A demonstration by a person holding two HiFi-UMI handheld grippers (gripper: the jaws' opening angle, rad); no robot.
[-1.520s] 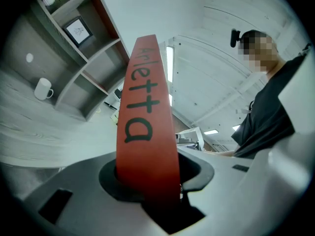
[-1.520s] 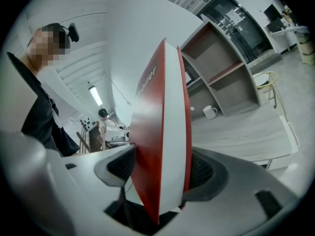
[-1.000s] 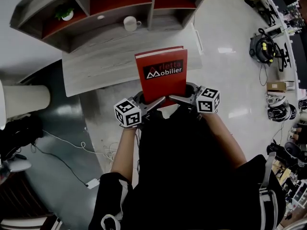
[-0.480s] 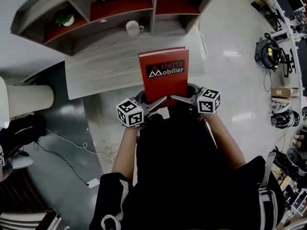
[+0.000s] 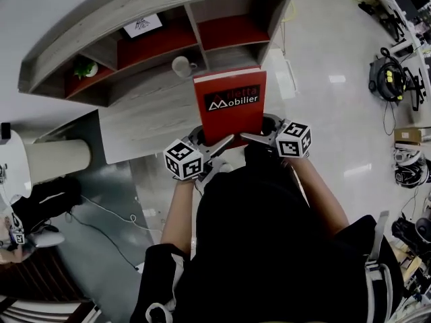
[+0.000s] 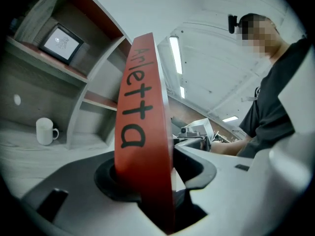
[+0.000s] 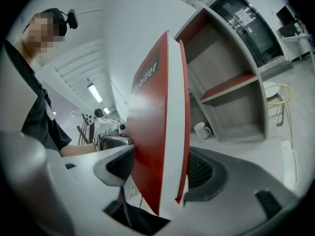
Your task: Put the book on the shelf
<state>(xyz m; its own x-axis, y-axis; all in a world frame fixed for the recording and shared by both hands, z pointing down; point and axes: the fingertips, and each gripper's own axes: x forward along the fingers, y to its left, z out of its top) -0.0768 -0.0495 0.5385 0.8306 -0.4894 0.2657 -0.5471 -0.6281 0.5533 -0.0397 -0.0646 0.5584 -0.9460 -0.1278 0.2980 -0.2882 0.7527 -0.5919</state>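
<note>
Left gripper and right gripper clamp the red hardcover book upright before the curved grey shelf; left jaws have just been opening. Only left gripper view shows its spine, right its pages.

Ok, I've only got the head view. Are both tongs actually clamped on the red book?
Observer: In the right gripper view the right tongs pinch the book, its white page edge toward the camera.
Operator: And the left?
Observer: The left tongs hold the spine, pads touching it; their jaws have just been opening slightly.
Operator: Spine text?
Observer: It reads "Arletta", lettered along the spine.
</note>
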